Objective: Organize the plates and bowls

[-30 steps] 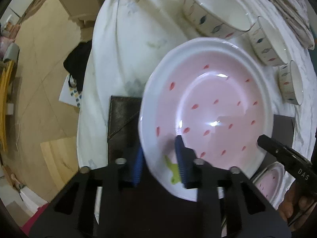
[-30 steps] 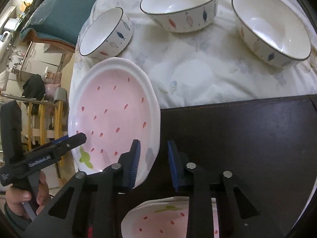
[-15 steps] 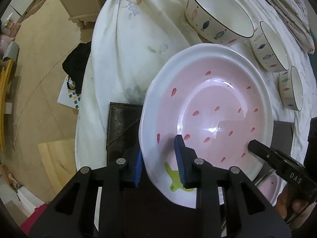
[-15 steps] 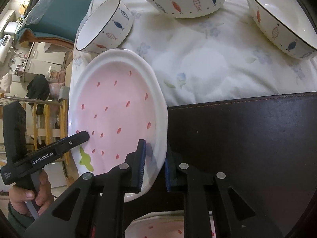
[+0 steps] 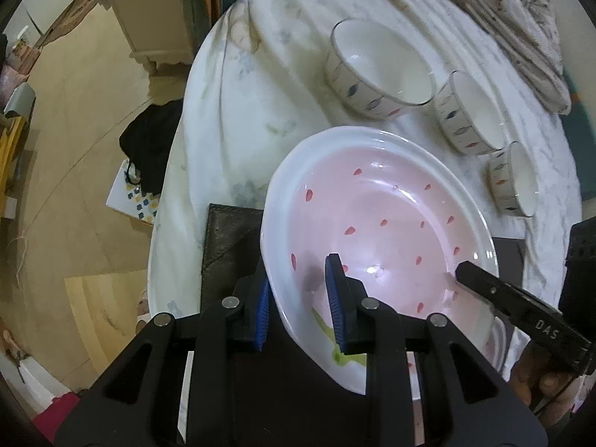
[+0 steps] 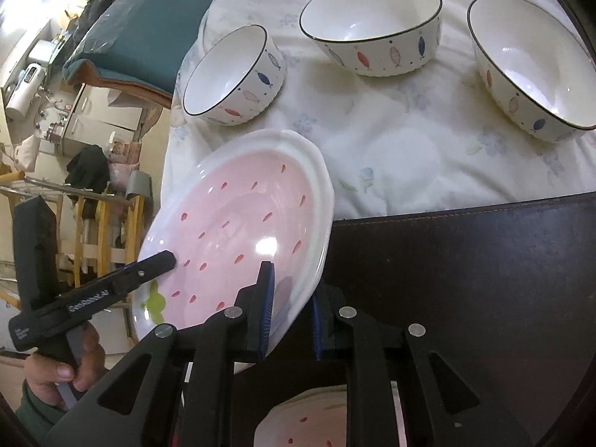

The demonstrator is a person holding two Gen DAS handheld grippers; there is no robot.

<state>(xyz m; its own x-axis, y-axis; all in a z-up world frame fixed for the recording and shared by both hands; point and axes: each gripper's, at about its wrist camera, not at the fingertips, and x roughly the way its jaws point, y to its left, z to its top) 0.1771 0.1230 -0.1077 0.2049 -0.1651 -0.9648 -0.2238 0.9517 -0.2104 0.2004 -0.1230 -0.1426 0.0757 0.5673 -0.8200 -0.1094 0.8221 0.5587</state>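
Observation:
A large pink plate (image 5: 391, 223) with a white rim and red seed marks hangs tilted above the dark placemat (image 5: 227, 234), held from two sides. My left gripper (image 5: 298, 300) is shut on its near rim, one blue pad inside the plate and one beneath. My right gripper (image 6: 292, 311) is shut on the opposite rim of the same plate (image 6: 242, 231); its finger also shows in the left wrist view as the right gripper (image 5: 503, 301). Three fish-patterned bowls stand in a row on the cloth: small bowl (image 6: 232, 74), medium bowl (image 6: 372, 22), large bowl (image 6: 529, 63).
A second pink plate (image 6: 327, 421) lies on the placemat (image 6: 465, 260) just under my right gripper. The table edge drops to the floor on the left, where a black bag (image 5: 149, 149) lies. A folded cloth (image 5: 521, 18) sits beyond the bowls. A hand (image 6: 63, 368) grips the left gripper's handle.
The pink plate has come up off the mat with both grippers on it and now tilts more. The bowls look smaller in the left wrist view.

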